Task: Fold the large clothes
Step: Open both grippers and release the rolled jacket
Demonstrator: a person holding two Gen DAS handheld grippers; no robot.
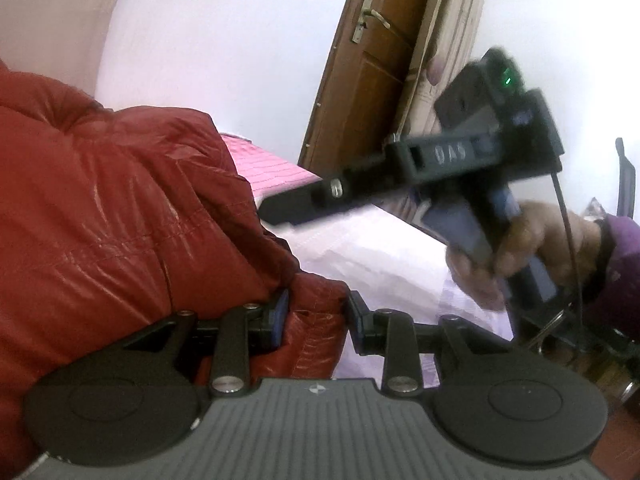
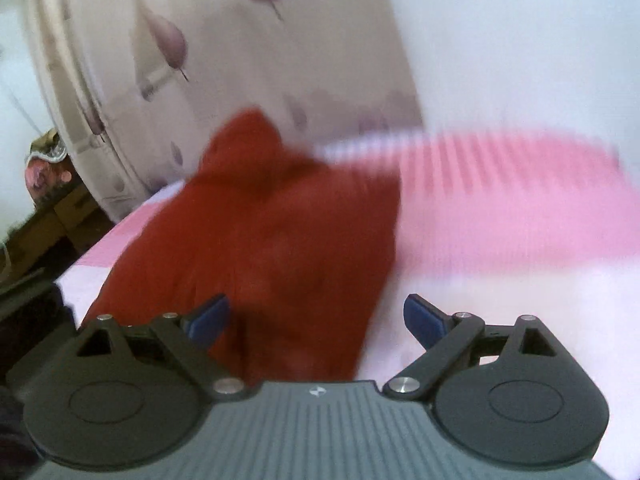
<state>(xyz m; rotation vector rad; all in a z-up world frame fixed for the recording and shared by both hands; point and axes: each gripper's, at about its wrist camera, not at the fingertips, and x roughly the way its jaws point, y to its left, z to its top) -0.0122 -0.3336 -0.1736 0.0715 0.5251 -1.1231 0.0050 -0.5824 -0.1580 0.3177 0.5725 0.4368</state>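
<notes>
Pink bedsheet (image 2: 520, 216) carries the red jacket (image 1: 120, 208). My left gripper (image 1: 316, 320) pinches its edge; my right gripper (image 2: 316, 316) gapes empty. I should regrip the far edge squarely before folding.

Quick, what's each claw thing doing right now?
Left gripper: jaws closed on a fold of the red jacket.
Right gripper: jaws wide open, holding nothing.
</notes>
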